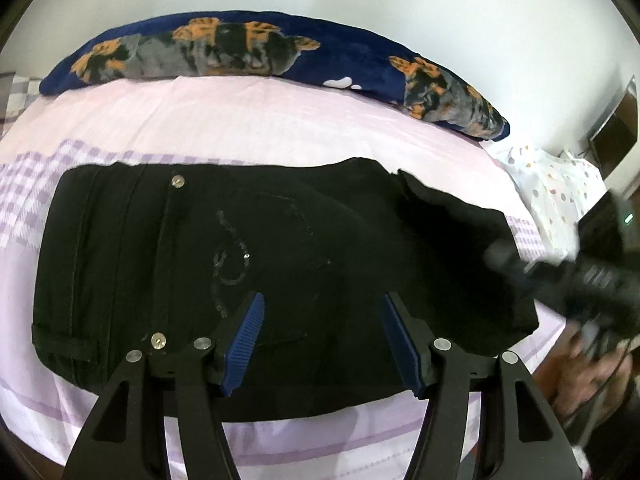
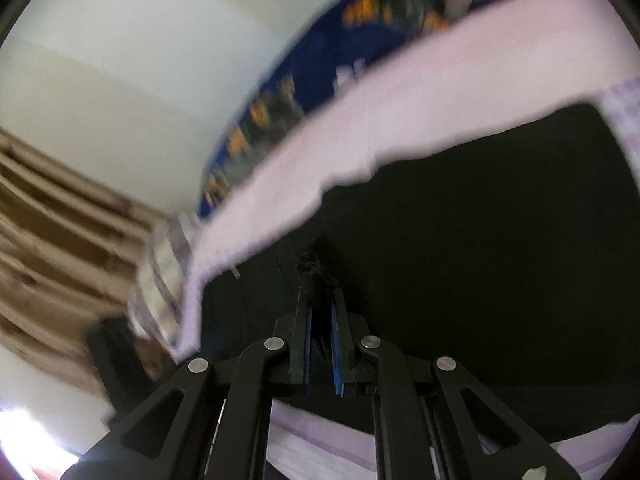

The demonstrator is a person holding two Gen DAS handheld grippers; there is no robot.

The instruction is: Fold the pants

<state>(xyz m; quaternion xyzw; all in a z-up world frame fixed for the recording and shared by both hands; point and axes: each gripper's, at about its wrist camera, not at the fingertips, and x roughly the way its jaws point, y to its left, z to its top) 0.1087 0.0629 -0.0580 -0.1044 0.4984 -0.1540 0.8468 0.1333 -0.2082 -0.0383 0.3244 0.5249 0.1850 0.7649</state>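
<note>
Right gripper had the free end of the pants

The pants [image 1: 248, 264] lay on the bed [image 1: 240, 120], long axis running side to side; the right gripper [image 2: 320, 300] was clamped on a fold of cloth at their right end; the left gripper [image 1: 320, 340] hung apart over the middle, holding nothing

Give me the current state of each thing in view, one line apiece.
Black pants: lying on the bed, partly folded, waistband end at left.
Left gripper: open, above the pants, nothing between the fingers.
Right gripper: shut on a pinch of the pants' black fabric.
Blue blanket: bunched along the bed's far edge.
Bed sheet: spread flat under the pants.
</note>
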